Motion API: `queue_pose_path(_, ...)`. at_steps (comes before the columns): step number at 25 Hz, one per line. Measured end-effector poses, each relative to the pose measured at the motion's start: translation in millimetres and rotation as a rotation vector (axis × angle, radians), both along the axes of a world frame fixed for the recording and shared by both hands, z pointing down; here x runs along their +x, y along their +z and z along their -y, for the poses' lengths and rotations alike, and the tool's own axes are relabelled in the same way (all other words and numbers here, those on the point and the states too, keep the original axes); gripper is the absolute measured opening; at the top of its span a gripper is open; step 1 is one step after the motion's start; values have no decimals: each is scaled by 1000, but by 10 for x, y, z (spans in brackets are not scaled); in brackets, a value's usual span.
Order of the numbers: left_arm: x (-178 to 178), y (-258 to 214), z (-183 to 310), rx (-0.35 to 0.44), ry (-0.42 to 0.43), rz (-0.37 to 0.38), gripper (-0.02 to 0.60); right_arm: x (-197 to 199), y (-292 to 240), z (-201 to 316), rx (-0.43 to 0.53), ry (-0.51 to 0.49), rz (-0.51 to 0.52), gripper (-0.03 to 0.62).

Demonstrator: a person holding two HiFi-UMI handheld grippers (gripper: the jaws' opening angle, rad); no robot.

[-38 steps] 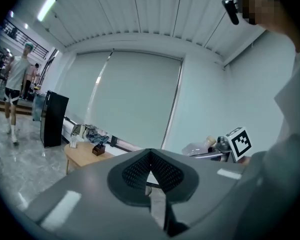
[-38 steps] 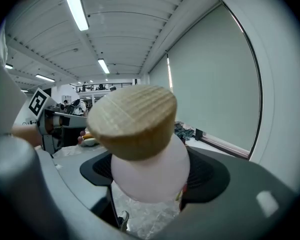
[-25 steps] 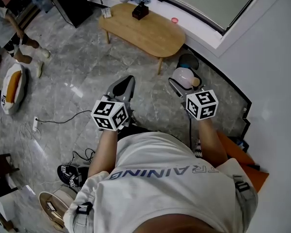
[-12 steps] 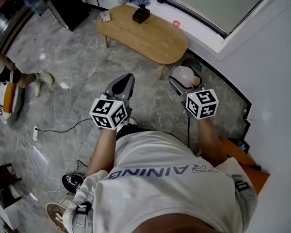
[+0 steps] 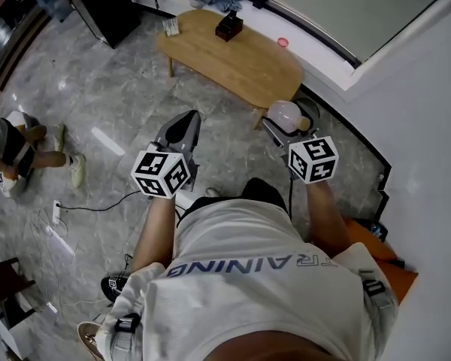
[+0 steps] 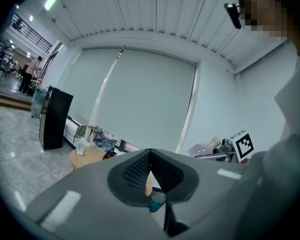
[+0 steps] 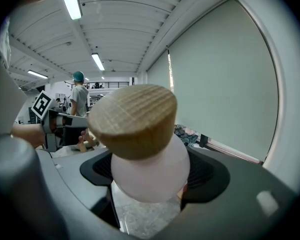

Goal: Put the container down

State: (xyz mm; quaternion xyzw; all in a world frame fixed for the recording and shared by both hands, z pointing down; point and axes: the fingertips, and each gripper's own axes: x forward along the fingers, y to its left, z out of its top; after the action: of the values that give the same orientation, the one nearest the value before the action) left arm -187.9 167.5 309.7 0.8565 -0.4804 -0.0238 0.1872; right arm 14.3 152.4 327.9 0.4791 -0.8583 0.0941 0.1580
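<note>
A pale pink container (image 5: 284, 114) with a wooden cork stopper is held in the air by my right gripper (image 5: 287, 125), which is shut on its rounded body. In the right gripper view the container (image 7: 145, 154) fills the space between the dark pads, cork end pointing away from the camera. It hangs over the grey marble floor, just off the near right end of the low wooden table (image 5: 233, 51). My left gripper (image 5: 177, 130) is level with it on the left, shut and holding nothing. In the left gripper view the left gripper (image 6: 150, 170) has its pads touching.
On the table stand a black box (image 5: 228, 27) and a small card holder (image 5: 171, 26). A black cabinet (image 5: 98, 2) stands at the back left. A person (image 5: 11, 149) is on the floor at the left. Cables (image 5: 90, 198) trail across the tiles. A white wall closes the right side.
Both grippers have come nearer to the table's right end, the container still in the right one. The left gripper has drifted slightly left. The person at the left has changed place.
</note>
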Motion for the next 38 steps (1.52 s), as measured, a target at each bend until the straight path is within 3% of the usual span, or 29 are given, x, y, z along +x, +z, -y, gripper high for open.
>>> queue_pose_path(7,46,144,445,-36,25,16,0,-68,129,417,-34,6,28,414)
queue_pose_path(14,224,192,1194,-51,25,45,0,121,265,1192,-58,14,63,414)
queue_pose_path(28,954,177,2928,-83,26,79,0,929,375,2951,-105,44,94,414)
queue_pose_path(38,1511,467,3714,-156,121,103,0,1578,710,3557,-169,153,85,414)
